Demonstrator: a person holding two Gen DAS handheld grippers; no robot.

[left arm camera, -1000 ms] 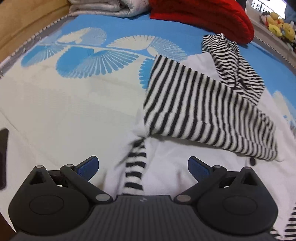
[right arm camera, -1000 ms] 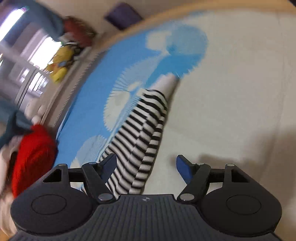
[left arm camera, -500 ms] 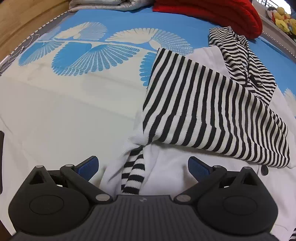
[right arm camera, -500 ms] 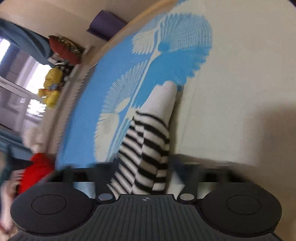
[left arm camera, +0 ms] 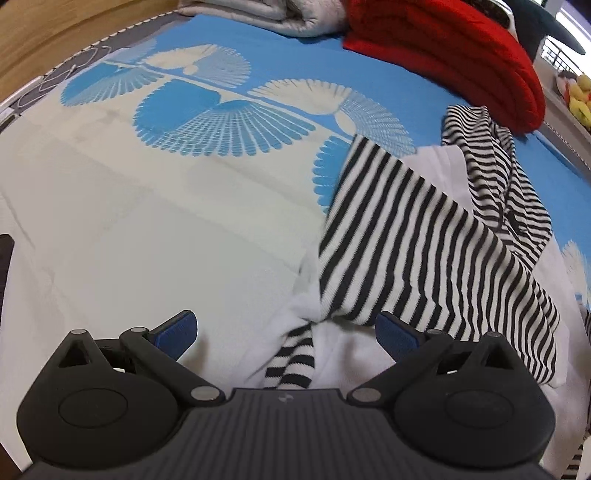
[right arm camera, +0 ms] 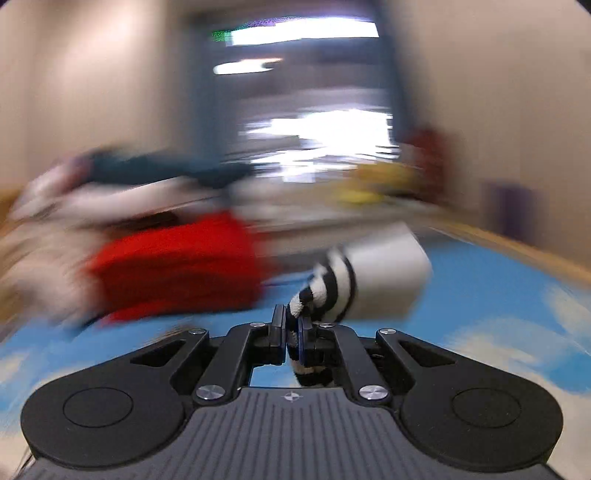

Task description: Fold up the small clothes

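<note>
A black-and-white striped top (left arm camera: 424,240) with white parts lies crumpled on the blue and white bedsheet (left arm camera: 147,229), right of centre in the left wrist view. My left gripper (left arm camera: 284,328) hovers open just above its near edge, where a striped sleeve (left arm camera: 295,362) runs between the fingers, untouched. In the blurred right wrist view, my right gripper (right arm camera: 293,325) pinches the other striped sleeve (right arm camera: 332,288) near its white cuff (right arm camera: 384,273) and holds it up off the bed. Its jaws are opening slightly, with the cloth still pressed between the pads.
A folded red blanket (left arm camera: 461,55) and a grey quilt (left arm camera: 288,14) lie at the far end of the bed. Soft toys (left arm camera: 580,99) sit on a ledge at the right. A dark object (left arm camera: 5,266) is at the left edge. A wooden bed frame (left arm camera: 55,29) is at far left.
My right gripper shut on the striped sleeve, then lifted and rolled it fast, so its view now faces the window. The left gripper drifted a little and stayed open.
</note>
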